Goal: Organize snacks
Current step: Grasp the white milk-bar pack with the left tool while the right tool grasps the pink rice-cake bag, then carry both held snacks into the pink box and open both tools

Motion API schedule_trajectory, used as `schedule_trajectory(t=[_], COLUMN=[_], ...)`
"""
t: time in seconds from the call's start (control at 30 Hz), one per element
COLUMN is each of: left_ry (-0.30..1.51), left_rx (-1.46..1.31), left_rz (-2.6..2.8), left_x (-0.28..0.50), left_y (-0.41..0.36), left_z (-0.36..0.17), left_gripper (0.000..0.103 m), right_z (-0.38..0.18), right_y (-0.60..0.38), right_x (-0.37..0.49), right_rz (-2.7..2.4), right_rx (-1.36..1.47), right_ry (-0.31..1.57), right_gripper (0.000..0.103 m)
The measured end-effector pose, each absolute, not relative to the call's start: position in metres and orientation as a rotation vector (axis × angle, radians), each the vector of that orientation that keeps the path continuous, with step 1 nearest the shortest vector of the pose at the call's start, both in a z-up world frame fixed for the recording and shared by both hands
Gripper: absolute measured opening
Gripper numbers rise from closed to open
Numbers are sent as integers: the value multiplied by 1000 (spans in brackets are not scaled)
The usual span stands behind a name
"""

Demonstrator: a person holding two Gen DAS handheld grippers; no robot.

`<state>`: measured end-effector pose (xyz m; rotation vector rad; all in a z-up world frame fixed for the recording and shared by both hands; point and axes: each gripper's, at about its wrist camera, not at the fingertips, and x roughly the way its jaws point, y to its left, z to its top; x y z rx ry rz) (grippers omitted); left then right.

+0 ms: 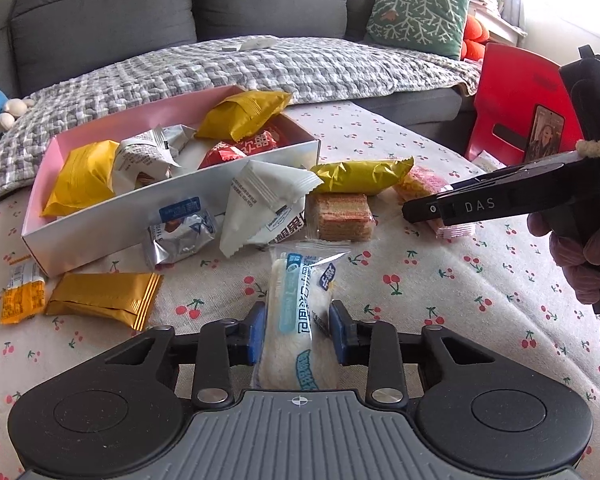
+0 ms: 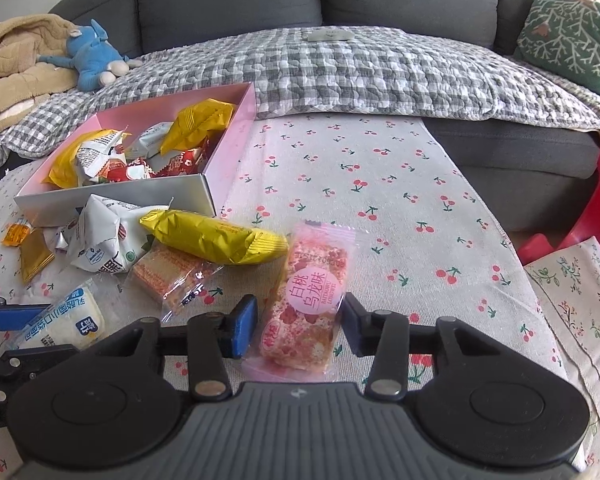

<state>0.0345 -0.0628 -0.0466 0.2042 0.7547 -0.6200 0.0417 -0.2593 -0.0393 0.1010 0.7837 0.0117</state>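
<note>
I count one pink box (image 1: 236,178) on the tabletop (image 1: 440,264), two tongs, three yellow packets in the box, one gold packet (image 1: 364,176) and one bread roll (image 1: 300,312) outside it.

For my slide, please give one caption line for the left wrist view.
Left hand-held gripper closes on a white bread packet beside the pink snack box.

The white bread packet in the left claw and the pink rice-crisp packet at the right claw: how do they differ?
The white bread packet has a clear wrapper with blue print over pale bread; the pink rice-crisp packet shows a speckled pink bar with a round pink label. The left claw has its pads pressed against the bread packet; the right claw only straddles the rice-crisp packet, gaps showing on both sides. Both lie lengthwise on the cherry-print cloth, outside the box.
</note>
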Motion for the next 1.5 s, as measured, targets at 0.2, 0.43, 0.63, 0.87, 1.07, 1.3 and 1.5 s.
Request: schedule_trajectory(t=[0.2,0.43,0.63,0.87,1.07,1.3,1.5], left_ry=[756,776,764,742,722,675,685], left_rx=[204,181,164,121,47,26,-11], left_rz=[-622,-617,-621,-615,-556,-461,-382], left_x=[29,26,20,15,25,47,92], left_y=[-64,-62,-59,-52,-38,-22,-12], left_z=[-43,-39,-30,-14,4,26,39], left_gripper=[18,16,16,16,16,16,16], right_z=[-36,-27,-19,-9,7,24,30], right_y=[-259,-261,-264,-263,-253,-236,-215], right_x=[40,35,32,29,36,53,73], right_rz=[9,3,-9,4,59,127,202], right_rx=[97,106,126,158,210,251,276], right_ry=[777,758,740,714,693,673,670], right_gripper=[30,30,30,30,30,30,30])
